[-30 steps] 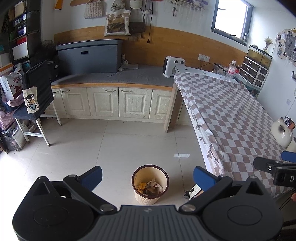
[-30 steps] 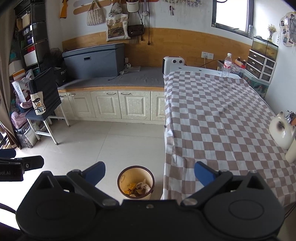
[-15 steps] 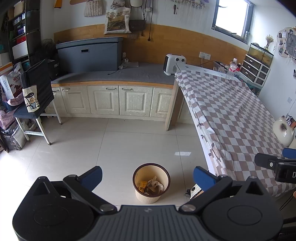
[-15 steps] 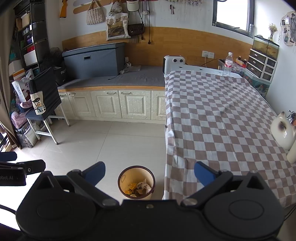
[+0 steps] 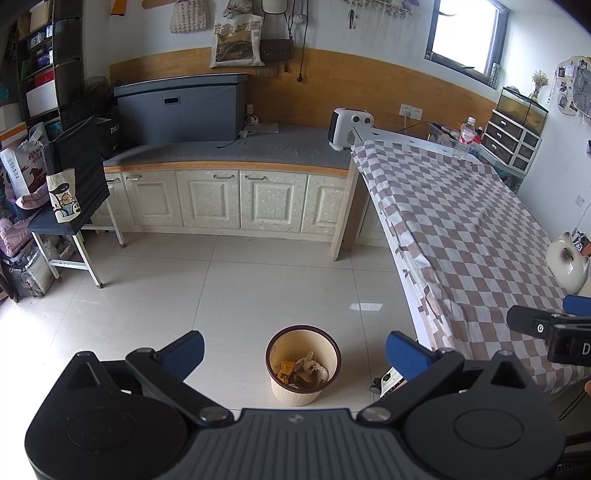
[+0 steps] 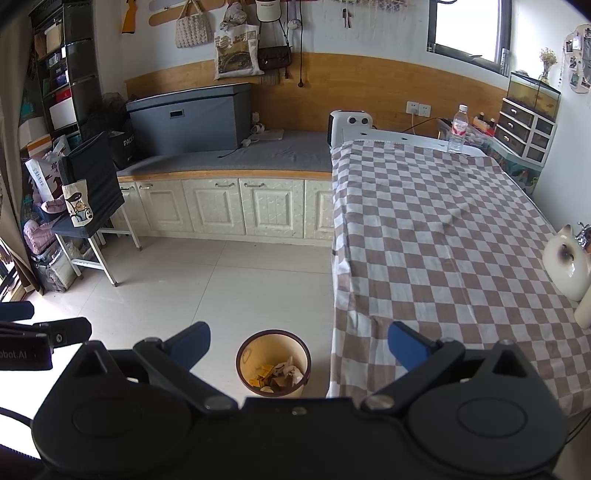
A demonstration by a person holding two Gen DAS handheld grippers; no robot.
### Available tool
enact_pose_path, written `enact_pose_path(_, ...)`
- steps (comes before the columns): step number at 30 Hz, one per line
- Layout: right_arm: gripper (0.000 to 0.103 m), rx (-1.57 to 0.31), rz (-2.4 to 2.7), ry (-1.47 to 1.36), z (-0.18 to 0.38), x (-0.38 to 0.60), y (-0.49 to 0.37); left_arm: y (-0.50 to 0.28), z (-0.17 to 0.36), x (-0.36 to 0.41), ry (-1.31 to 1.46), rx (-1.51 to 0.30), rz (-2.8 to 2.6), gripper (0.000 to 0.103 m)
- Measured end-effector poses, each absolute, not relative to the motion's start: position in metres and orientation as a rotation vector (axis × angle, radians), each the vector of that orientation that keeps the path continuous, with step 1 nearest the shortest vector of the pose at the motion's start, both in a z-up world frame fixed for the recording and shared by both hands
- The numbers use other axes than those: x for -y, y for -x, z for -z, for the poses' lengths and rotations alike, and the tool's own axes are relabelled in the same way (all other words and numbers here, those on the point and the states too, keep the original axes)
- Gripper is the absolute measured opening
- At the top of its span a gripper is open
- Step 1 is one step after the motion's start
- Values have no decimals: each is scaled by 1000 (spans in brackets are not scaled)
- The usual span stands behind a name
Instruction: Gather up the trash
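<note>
Both grippers, left (image 5: pixel 293 350) and right (image 6: pixel 299 341), jaws wide, empty, above bin (image 5: pixel 303 363). Bin holds scraps; table (image 6: pixel 443 229) looks bare. Likely wrap-up; next: scan for leftovers.

Bright daylight from the window (image 5: pixel 466 35), sharp focus, curved fisheye edges.

A brown-and-white checked cloth (image 6: pixel 436 236) covers the tabletop (image 5: pixel 402 134); a water bottle (image 6: pixel 457 129) stands at its far end, a white cat figure (image 6: pixel 567 262) near its right edge — cream cabinets (image 5: pixel 229 199) line the wall.
</note>
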State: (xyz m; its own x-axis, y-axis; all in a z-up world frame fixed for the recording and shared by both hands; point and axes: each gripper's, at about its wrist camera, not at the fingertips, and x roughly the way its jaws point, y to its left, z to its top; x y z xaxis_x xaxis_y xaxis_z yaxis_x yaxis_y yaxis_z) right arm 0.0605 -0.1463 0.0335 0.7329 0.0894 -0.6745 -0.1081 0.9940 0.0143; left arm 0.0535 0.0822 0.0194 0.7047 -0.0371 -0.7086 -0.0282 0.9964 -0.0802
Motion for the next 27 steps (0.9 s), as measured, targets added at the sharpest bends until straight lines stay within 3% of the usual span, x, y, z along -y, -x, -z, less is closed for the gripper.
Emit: enact_pose_path(27,103,-741,-108,28,-34,144,-61,-54,-19,-83,88,-788,6,103)
